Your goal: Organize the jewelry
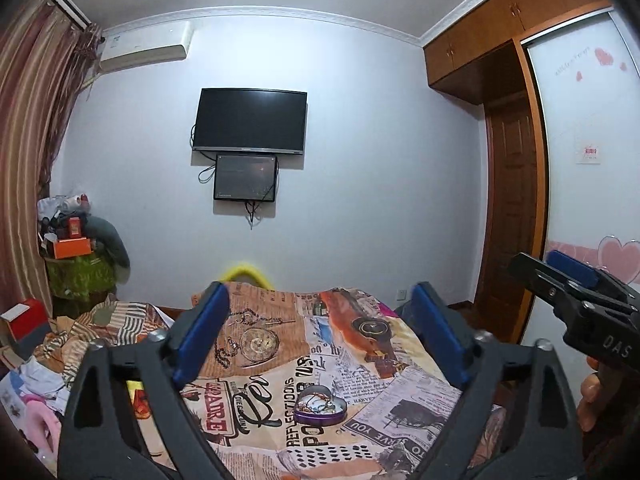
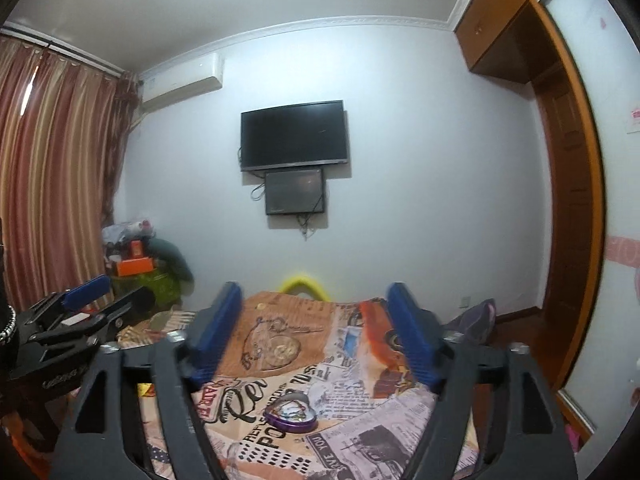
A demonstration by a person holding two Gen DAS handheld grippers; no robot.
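Both the left gripper (image 1: 320, 336) and right gripper (image 2: 316, 336) are hovering spread apart above the purple heart-shaped metal tin (image 1: 320, 405) (light, slippery, tangled chains inside); gripping its rim looks safest.

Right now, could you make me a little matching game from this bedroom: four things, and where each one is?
Things:
1. heart-shaped tin
2. television
3. air conditioner
4. orange box

Places:
a. centre of the far wall
b. on the patterned bedspread, between the left gripper fingers
c. on a pile by the curtain
d. high on the wall

Pairs: 1-b, 2-a, 3-d, 4-c
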